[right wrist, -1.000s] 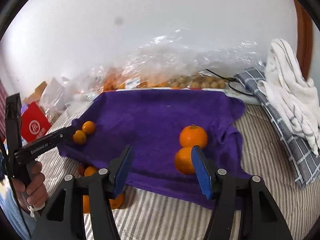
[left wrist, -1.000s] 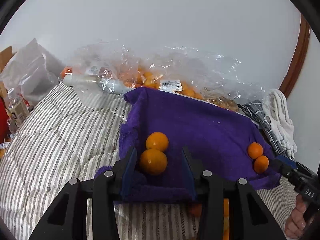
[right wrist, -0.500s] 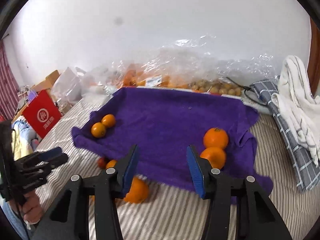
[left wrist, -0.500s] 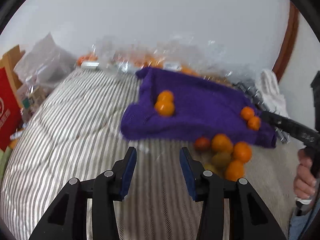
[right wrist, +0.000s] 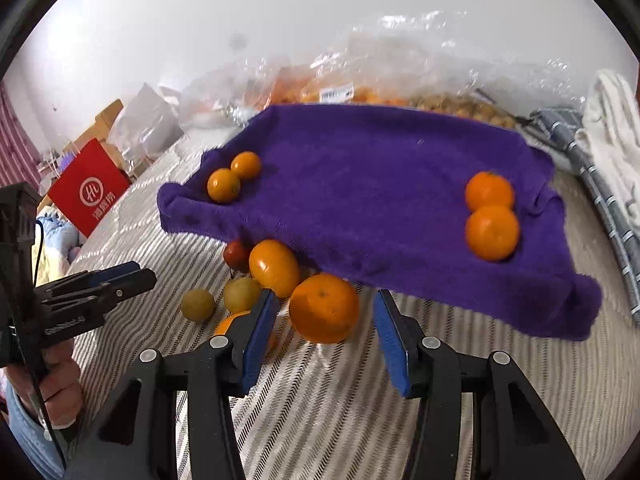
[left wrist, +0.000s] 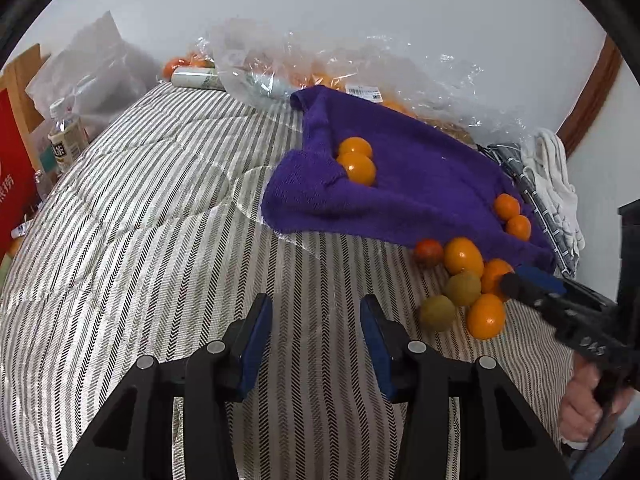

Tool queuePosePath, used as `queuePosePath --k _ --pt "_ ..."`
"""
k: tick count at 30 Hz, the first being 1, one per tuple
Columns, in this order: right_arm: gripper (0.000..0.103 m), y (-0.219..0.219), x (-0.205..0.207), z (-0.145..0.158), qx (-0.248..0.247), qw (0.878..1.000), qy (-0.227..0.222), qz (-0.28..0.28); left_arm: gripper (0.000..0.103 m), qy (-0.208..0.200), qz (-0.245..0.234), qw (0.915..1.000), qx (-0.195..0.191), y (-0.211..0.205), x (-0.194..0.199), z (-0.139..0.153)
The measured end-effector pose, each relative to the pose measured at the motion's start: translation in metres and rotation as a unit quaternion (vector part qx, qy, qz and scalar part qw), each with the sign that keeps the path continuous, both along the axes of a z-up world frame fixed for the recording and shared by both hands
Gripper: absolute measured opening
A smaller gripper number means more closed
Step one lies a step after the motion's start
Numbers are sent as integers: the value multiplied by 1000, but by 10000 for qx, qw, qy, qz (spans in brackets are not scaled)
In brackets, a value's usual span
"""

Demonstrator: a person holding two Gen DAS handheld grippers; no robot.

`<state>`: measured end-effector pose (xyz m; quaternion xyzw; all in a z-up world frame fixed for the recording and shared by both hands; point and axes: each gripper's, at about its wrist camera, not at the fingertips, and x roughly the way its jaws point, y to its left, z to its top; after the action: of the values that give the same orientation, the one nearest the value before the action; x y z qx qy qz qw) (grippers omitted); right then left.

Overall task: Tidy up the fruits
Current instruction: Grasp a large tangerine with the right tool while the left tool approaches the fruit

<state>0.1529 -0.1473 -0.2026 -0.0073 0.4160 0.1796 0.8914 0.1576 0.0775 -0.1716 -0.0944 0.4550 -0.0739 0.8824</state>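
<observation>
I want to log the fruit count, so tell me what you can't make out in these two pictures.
- Right wrist view: one orange fruit is mostly hidden behind the right gripper's left finger.
- Both views: fruit in the plastic bags behind the purple towel is blurred by crinkled film; uncountable.
- Left wrist view: the large orange is partly covered by the right gripper's tip.
- Anything under the towel's front edge is hidden.

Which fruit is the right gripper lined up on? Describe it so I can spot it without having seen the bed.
Start at the purple towel spread on the striped bed; a loose pile of fruit lies at its near edge. The big round orange sits between the open right gripper fingers. It is the largest and roundest there, beside an oval orange fruit and two small yellow-green ones.
</observation>
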Motion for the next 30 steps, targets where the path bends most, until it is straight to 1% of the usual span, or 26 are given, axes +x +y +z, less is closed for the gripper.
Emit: queuePosePath --k 5,6,7,8,12,16,19,22,24,27,30 --pt "50 11 2 -14 -207 9998 59 -31 45 -31 -123 9992 387 -12 -3 -1" --pt "50 10 3 -15 -189 9998 54 -56 46 -32 -132 9991 401 -12 -3 -1" --pt "47 9 4 -16 -144 9998 34 -91 46 -31 -136 9991 397 -11 -2 -1" --pt "42 8 5 -17 -108 9999 47 -125 46 -34 -132 9992 384 -11 -3 -1" --pt "41 7 6 -18 -122 9998 30 -163 46 -45 -117 9994 326 -8 -2 -1" --pt "41 -4 -6 -7 -351 9988 -290 -185 46 -72 -132 9989 441 -10 -2 -1" --pt "41 -24 -19 -1 -643 9959 -569 -299 49 -66 -214 9981 583 -15 0 -2" --pt "41 -46 -26 -3 -895 9926 -679 -453 49 -70 -227 9975 661 -17 1 -2" --pt "41 -60 -28 -7 -824 9931 -625 -546 49 -77 -222 9977 642 -16 0 -2" --pt "41 -77 -29 -11 -495 9955 -488 -643 49 -103 -321 9981 506 -17 -2 -1" --pt "41 -90 -31 -8 -90 9957 -532 -758 49 -129 -556 9975 420 -23 -4 -2"
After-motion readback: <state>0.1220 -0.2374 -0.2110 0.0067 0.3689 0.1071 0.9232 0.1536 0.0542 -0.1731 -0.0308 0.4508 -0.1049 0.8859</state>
